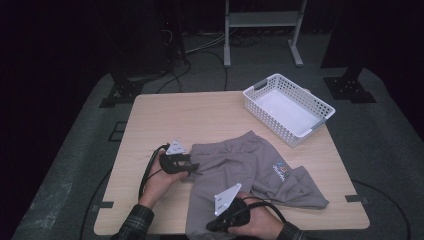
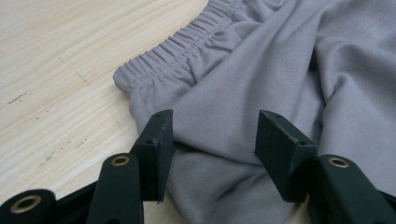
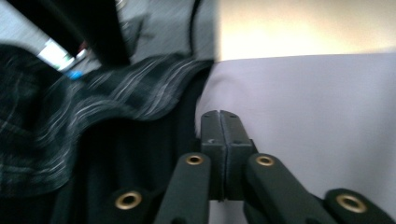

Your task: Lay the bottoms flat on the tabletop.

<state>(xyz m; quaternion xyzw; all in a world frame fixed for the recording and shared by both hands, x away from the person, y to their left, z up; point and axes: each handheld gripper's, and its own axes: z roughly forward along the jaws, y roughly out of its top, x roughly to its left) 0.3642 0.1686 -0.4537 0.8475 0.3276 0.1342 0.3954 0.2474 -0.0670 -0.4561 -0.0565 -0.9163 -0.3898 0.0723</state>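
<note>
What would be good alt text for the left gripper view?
The left gripper, its two black fingers apart, straddles a fold of grey shorts near their elastic waistband, on a pale wooden table.

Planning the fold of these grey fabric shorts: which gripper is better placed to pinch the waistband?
Left. The left gripper sits with jaws apart over the grey fabric shorts, beside the elastic waistband. The right gripper is shut at the table's near edge.

Grey shorts (image 1: 240,165), white basket (image 1: 288,108)
</note>
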